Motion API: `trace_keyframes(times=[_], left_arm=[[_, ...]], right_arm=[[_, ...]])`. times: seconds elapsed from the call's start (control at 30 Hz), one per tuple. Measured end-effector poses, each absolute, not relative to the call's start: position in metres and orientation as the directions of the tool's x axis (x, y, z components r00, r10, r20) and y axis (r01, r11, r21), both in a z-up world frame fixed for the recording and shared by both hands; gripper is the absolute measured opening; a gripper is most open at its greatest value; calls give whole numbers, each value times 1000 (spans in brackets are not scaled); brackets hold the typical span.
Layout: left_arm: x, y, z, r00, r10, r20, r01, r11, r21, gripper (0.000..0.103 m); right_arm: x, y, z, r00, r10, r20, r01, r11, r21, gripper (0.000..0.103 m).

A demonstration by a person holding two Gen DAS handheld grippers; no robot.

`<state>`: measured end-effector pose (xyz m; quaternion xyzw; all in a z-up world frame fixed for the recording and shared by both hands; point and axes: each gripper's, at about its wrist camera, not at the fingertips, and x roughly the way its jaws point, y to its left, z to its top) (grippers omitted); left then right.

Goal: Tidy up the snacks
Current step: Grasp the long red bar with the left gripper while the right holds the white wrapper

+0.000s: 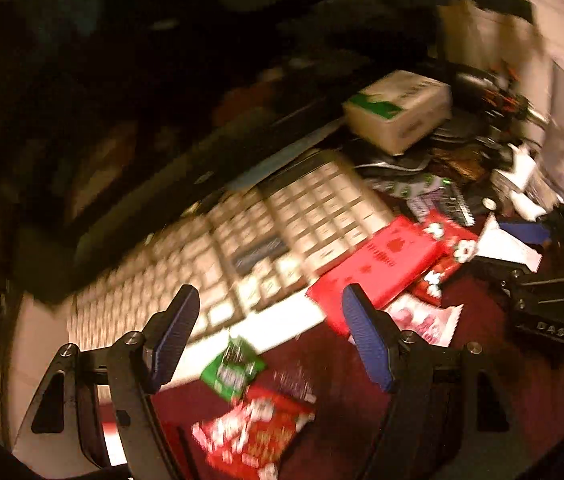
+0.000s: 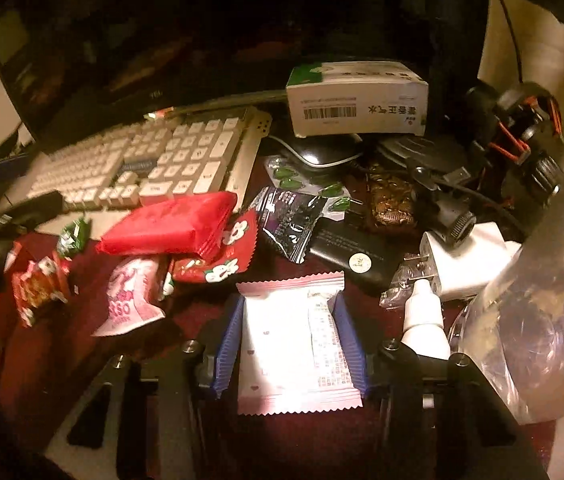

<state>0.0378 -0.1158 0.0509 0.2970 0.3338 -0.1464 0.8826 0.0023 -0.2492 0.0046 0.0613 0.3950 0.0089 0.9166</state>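
Pink-edged white packet (image 2: pixel 296 340) sits clamped between the right gripper (image 2: pixel 290 344) pads, long axis running straight ahead, over the desk's (image 2: pixel 322 448) near edge. The left gripper (image 1: pixel 270 336) hangs wide open, empty, above the green packet (image 1: pixel 232 368) beside the keyboard (image 1: pixel 242 240).

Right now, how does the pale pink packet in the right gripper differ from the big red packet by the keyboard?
The pale pink packet is whitish with tiny hearts; the red packet is solid red. The pink one sits clamped between the right gripper fingers; the red one lies free, propped on other snacks beside the keyboard. Both are sealed wrappers with crimped ends.
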Motion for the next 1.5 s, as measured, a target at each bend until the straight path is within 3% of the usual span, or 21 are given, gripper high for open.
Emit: trace_keyframes(times=[0.13,0.47,0.77,0.97,1.1,1.3,1.5], left_arm=[[53,-127,45,684,-126,-719,543,746,386,74],[82,-142,21,620,-179,-764,649,665,370,74],[87,-146,19,528,-288,-799,731,634,254,74],[66,-149,6,300,-390,-871,815,579,22,74],[30,-157,1,456,-299,-838,805,540,246,75],[41,-162,33,511,-317,-799,785,551,283,75],[66,-175,-4,481,-197,-854,793,513,329,75]], right_arm=[[-4,-258,11,699,220,-680,-32,960,277,47],[-9,-260,12,699,218,-681,-20,958,287,47],[-9,-257,11,700,209,-683,-17,961,276,47],[-5,-258,10,701,197,-685,-15,965,262,47],[-5,-260,9,703,186,-687,-8,967,253,48],[-5,-260,8,703,180,-688,-8,969,246,48],[-5,-262,7,705,165,-690,3,972,235,49]])
